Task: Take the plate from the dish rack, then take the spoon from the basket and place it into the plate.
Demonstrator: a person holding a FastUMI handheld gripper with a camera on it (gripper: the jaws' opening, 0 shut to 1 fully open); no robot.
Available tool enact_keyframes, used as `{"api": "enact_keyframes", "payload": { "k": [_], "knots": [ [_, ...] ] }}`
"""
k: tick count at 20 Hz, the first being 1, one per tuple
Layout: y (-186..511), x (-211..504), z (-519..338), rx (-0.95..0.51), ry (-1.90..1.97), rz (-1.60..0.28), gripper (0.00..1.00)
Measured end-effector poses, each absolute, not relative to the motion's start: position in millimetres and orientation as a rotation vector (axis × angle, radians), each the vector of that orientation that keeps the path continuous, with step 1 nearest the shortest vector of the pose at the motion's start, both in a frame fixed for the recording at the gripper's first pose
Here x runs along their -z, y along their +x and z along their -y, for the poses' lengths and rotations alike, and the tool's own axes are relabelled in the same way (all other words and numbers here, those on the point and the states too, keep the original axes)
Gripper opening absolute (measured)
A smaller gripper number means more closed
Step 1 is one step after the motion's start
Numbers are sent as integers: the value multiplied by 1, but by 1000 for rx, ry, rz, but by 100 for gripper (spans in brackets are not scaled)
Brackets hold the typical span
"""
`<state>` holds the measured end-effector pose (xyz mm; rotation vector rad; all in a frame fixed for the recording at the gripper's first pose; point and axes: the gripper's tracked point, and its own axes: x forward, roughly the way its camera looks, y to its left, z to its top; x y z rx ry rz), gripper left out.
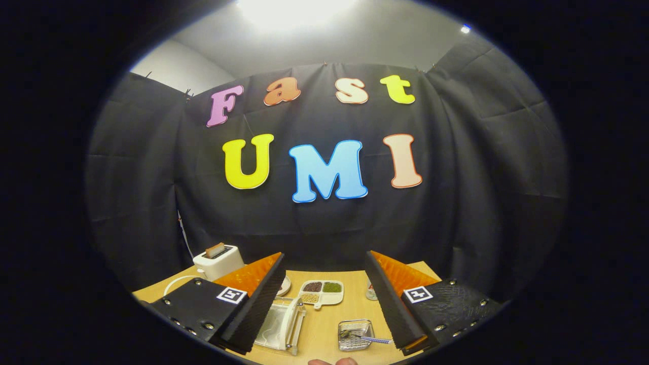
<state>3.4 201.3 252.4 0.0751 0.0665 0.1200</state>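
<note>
Presently the tool [324, 299] is held above the desk [324, 329], its two fingers spread wide apart with nothing between them but open air. Neither finger touches any item.

Dish rack [281, 324]: a clear rack on the desk, just beside the inner edge of the left finger and partly hidden by it. A pale plate [290, 318] stands on edge in it.

Basket [355, 334]: a small wire basket on the desk, below the gap between the fingers, nearer the right one. The spoon [372, 338] lies in it, its striped handle jutting over the basket's rim towards the right finger. Rack and basket stand near each other but apart.

Tray [321, 293]: a white divided tray beyond the rack and basket, seen between the fingers, holding dark, green and light fillings in separate compartments.

Toaster [219, 261]: white, at the far left corner of the desk, beyond the left finger, with a slice of toast [215, 249] sticking up from its slot. A white cord [175, 284] curves from it across the desk.

Small round dish [284, 286]: partly hidden behind the left finger; contents cannot be told.

Jar [371, 291]: partly hidden behind the right finger; details unclear.

Fingertips [332, 362] of a person show at the near edge of the desk.
</note>
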Motion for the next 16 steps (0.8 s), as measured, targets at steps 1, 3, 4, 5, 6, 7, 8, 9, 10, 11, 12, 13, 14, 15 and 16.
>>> {"api": "enact_keyframes", "payload": {
  "k": [1, 3, 4, 5, 6, 7, 8, 9, 10, 11, 12, 13, 14, 15, 16],
  "knots": [
    [8, -251, -208, -125, 84, -85, 97],
    [16, -250, -222, -136, 99, -113, 97],
    [19, -248, -226, -137, 100, -132, 97],
    [22, -244, -233, -142, 100, -154, 97],
    [26, -242, -240, -152, 102, -176, 97],
    [28, -238, -247, -161, 104, -200, 97],
    [32, -235, -253, -167, 107, -225, 97],
    [34, -231, -261, -178, 113, -253, 97],
    [37, -227, -268, -188, 115, -286, 97],
    [40, -219, -274, -189, 111, -328, 97],
    [43, -211, -281, -194, 109, -372, 97],
    [44, -202, -289, -202, 110, -420, 97],
    [46, -194, -297, -212, 109, -472, 97],
    [49, -185, -307, -231, 107, -521, 97],
    [51, -178, -318, -251, 107, -567, 97]
  ]
}}
